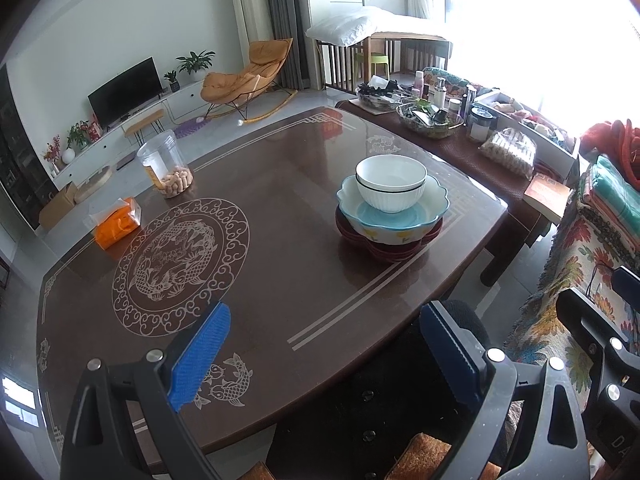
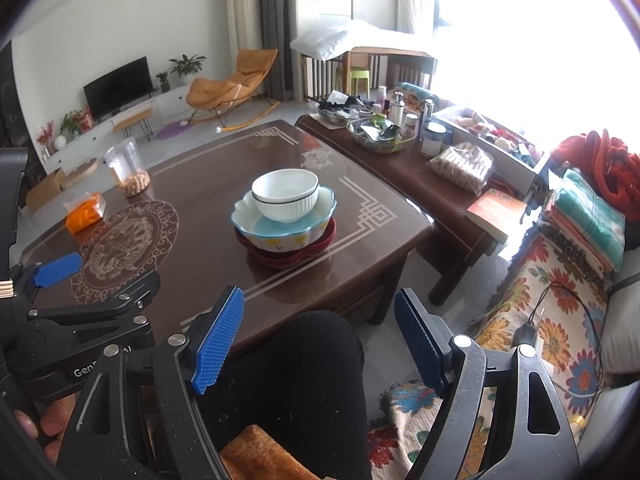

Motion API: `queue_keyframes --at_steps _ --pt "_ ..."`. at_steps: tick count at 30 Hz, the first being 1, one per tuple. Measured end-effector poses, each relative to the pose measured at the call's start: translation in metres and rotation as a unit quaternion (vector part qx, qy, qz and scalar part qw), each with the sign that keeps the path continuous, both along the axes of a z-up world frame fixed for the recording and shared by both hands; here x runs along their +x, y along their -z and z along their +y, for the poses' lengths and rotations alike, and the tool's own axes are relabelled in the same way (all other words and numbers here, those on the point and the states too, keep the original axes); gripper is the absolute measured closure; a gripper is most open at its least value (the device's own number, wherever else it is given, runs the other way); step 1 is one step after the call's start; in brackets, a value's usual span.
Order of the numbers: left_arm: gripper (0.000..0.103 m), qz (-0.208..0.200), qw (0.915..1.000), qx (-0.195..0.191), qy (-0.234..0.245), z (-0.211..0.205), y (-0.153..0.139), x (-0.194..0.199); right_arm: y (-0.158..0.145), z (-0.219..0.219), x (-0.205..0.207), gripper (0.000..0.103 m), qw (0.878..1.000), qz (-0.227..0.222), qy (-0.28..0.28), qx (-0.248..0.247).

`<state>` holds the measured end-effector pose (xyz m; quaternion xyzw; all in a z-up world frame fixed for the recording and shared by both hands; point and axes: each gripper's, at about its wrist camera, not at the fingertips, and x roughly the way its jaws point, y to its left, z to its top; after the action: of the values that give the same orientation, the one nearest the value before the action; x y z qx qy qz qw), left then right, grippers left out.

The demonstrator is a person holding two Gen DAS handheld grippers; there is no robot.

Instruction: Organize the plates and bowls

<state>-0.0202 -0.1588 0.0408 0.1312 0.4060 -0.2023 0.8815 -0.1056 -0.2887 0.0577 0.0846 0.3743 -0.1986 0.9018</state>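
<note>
Both grippers, left gripper (image 1: 324,356) and right gripper (image 2: 320,336), gape wide, empty, touching nothing.

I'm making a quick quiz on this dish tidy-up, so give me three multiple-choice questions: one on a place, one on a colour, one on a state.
1. Where does the white ribbed bowl sit?
A. Inside the scalloped blue-bottomed bowl
B. Beside the orange tissue pack
C. On the floor

2. What colour is the scalloped dish at the bottom of the stack?
A. Green
B. Dark red
C. Yellow

3. How is the right claw?
A. Shut on a bowl
B. Shut with nothing in it
C. Open, holding nothing

Answers: 1 A, the ribbed bowl rests nested in the scalloped one. 2 B, a dark red rim shows under the stack. 3 C, its blue pads stand wide apart with nothing between them.
</note>
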Motion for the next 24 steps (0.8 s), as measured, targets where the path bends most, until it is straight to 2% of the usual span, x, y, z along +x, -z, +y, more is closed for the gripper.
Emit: queue_keyframes --at_steps 17,24 --pt "0.007 -0.015 0.9999 -0.002 -0.004 0.002 -0.006 -0.008 -0.007 0.005 -0.008 0.023 1.000 -0.007 0.002 -0.007" --pt "0.007 -0.023 0.9996 -0.006 0.014 -0.023 -0.010 -0.013 -0.011 -0.002 -0.008 0.023 1.000 -0.006 0.010 -0.020"
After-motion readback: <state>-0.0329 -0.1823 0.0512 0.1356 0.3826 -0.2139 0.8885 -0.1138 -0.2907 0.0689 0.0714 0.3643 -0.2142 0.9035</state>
